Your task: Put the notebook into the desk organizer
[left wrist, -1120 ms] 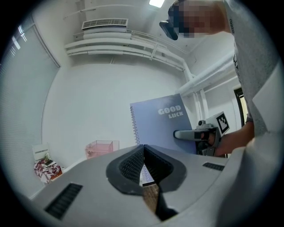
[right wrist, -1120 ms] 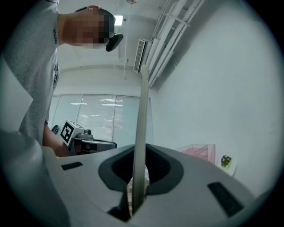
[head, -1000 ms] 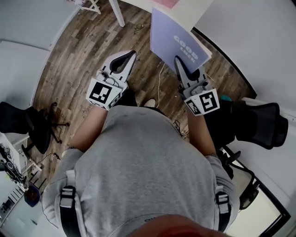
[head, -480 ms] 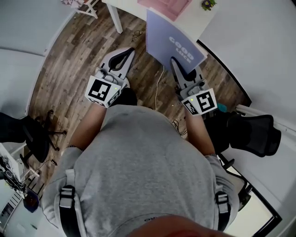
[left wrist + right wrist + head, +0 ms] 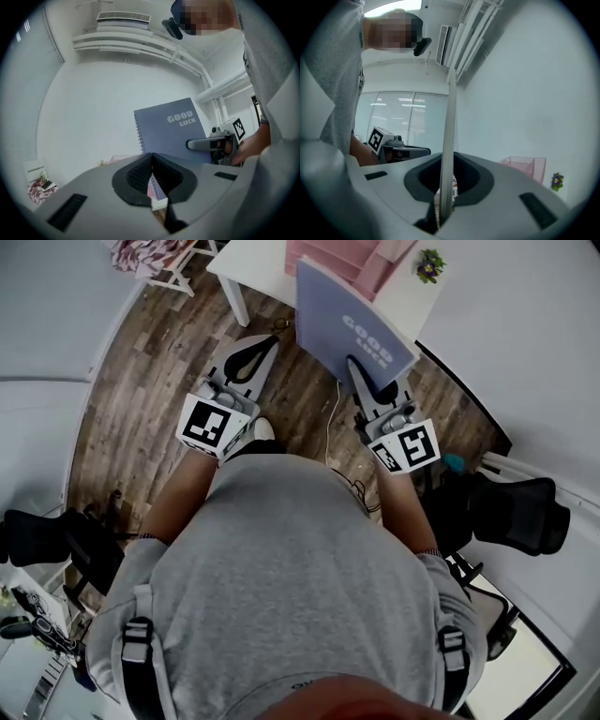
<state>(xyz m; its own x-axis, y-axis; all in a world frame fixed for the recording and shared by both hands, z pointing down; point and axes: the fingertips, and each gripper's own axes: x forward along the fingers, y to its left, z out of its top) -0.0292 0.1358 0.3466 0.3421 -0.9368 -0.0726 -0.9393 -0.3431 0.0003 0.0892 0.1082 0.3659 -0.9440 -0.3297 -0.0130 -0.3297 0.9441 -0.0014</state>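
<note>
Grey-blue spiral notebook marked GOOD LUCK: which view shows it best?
The left gripper view: the grey-blue notebook faces it, cover and spiral binding plain, the right gripper clamped on its edge. The head view shows the cover foreshortened; the right gripper view, only its thin edge between the jaws.

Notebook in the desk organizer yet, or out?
Out. The right tongs hold the notebook upright by its lower edge, in the air, apart from the pink organizer on the white desk.
</note>
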